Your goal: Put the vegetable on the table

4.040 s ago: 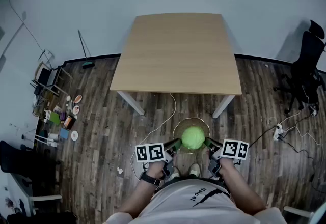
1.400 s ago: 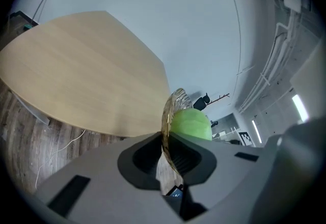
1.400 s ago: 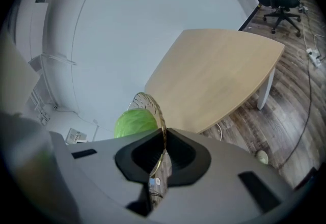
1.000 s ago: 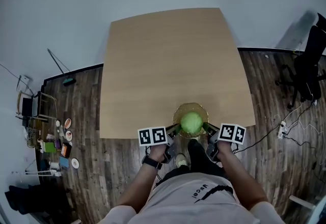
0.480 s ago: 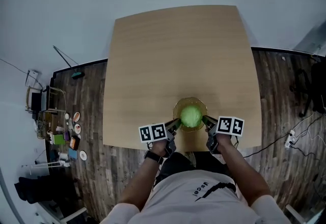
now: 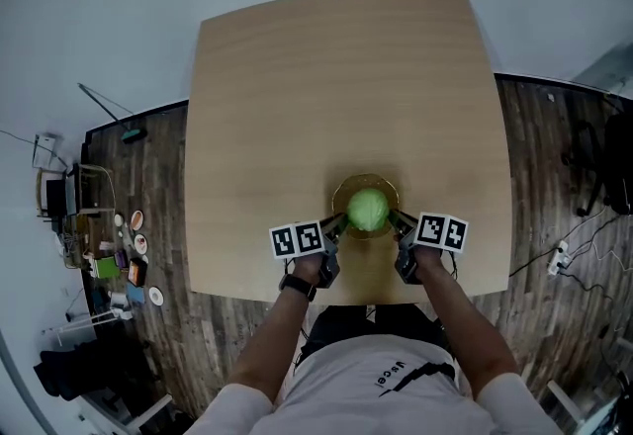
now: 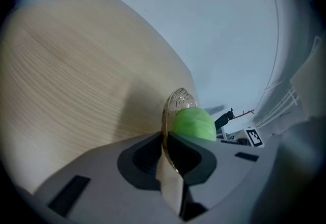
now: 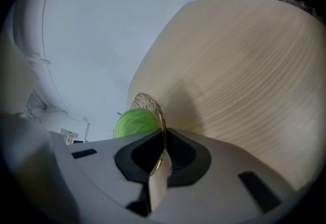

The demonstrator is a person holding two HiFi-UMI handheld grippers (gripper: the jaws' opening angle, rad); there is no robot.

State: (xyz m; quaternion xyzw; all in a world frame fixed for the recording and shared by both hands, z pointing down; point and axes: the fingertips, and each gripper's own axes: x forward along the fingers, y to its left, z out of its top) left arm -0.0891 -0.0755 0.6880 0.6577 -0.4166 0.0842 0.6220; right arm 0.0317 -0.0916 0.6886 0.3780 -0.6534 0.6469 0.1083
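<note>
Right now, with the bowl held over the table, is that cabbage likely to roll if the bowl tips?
Probably: the cabbage is round and sits loose, rising above the rim of the shallow clear bowl. The left claw and right claw pinch only opposite edges, so the bowl could pivot between them and spill it.

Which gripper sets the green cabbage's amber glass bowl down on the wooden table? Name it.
Neither alone: left gripper and right gripper each clamp opposite rims of the amber glass bowl, round green cabbage centred between them over the light wooden table. Lower both together.
</note>
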